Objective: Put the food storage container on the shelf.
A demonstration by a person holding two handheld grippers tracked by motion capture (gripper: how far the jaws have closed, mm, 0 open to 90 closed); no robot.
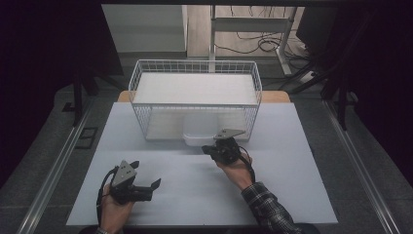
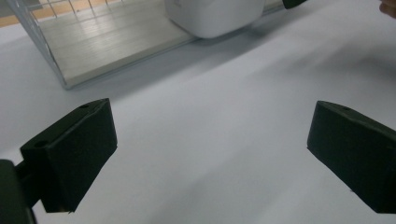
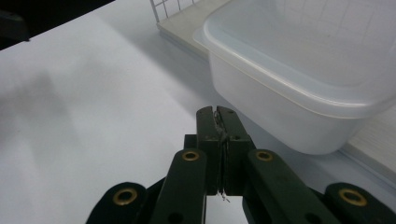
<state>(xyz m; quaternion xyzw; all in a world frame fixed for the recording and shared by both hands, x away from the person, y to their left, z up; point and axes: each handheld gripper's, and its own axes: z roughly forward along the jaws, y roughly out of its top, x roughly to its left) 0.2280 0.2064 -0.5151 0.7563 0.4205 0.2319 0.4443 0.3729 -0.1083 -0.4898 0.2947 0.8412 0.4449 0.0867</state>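
Note:
A white plastic container (image 1: 198, 138) sticks out of the open front of a white wire basket (image 1: 195, 66) at the middle of the table. My right gripper (image 1: 208, 148) is shut with nothing between its jaws. Its tip (image 3: 217, 112) is just short of the container (image 3: 299, 84), below its rim and a little to its left; I cannot tell whether they touch. My left gripper (image 1: 146, 174) hangs near the table's front left, open wide, with bare table between its jaws (image 2: 210, 154). The container (image 2: 215, 16) lies far ahead of it.
A pale board (image 2: 107, 42) lines the basket's bottom, under the container. A white sheet (image 1: 195, 195) covers the table, with free room between the two hands. Dark screens stand at both sides, and a desk frame with cables (image 1: 253, 44) stands behind the basket.

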